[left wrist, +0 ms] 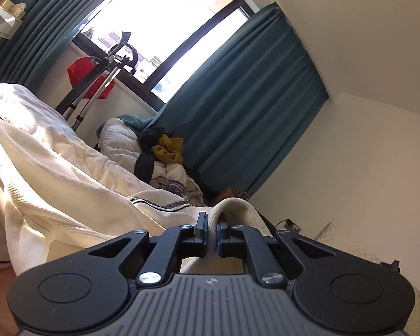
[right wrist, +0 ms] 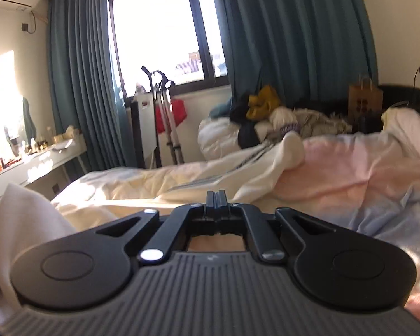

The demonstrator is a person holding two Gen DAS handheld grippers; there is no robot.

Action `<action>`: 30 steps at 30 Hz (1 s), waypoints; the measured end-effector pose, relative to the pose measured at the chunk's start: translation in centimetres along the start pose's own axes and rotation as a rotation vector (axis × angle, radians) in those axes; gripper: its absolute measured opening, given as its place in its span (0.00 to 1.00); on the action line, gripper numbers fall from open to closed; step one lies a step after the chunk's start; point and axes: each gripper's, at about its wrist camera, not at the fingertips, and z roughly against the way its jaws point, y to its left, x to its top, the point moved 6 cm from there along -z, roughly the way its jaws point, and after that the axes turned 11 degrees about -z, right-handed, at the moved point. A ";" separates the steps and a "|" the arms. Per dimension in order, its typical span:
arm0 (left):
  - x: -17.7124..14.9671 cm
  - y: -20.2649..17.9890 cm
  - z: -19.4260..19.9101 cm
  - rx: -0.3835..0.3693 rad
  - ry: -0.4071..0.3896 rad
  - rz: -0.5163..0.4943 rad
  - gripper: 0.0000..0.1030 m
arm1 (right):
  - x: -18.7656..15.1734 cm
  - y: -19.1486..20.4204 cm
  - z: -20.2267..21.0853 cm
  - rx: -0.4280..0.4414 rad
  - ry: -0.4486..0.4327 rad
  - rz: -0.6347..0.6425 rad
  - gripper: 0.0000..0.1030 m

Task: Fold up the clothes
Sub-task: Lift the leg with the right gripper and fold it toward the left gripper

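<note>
1. The left gripper [left wrist: 212, 228] is clenched on a ribbed edge of a cream garment [left wrist: 70, 184]; the band of cloth loops up between the pads and falls away to the right.
2. The rest of that garment trails off to the left in the left wrist view, its dark-striped trim lying across the bed [left wrist: 358, 254]. In the right wrist view the same cream garment [right wrist: 224, 168] stretches over the pinkish bedding [right wrist: 350, 173], one rounded end standing up.
3. The right gripper [right wrist: 217, 197] has its jaws pressed together with nothing visible between them; it hangs above the bed, clear of the cloth.
4. Risk: with only one edge pinned, any lift by the left gripper would probably drag the garment into a bunch rather than a flat fold, since most of its weight lies loose.
5. Risk: the grip sits on a narrow, thick ribbed band; a sideways pull could slide it out of the pads.
6. Risk: the right gripper must open before taking a second corner; coming down clamped, it would likely push the fabric and wrinkle it.
7. Risk: a pile of clothes [right wrist: 266, 112] lies at the far end of the bed, so a wide sweep could catch it.
</note>
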 end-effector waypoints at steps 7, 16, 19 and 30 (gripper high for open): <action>1.7 4.2 1.0 0.090 -0.047 0.103 0.06 | -3.1 3.9 1.4 0.088 0.083 0.104 0.06; 3.4 7.3 2.1 0.156 -0.084 0.154 0.06 | -8.0 8.9 4.4 0.198 0.148 0.333 0.81; 3.7 7.3 2.4 0.154 -0.089 0.149 0.06 | -10.2 10.6 3.0 0.180 0.165 0.486 0.81; 3.9 4.3 2.8 0.114 -0.062 0.043 0.06 | -9.6 9.6 1.6 0.018 0.273 0.430 0.11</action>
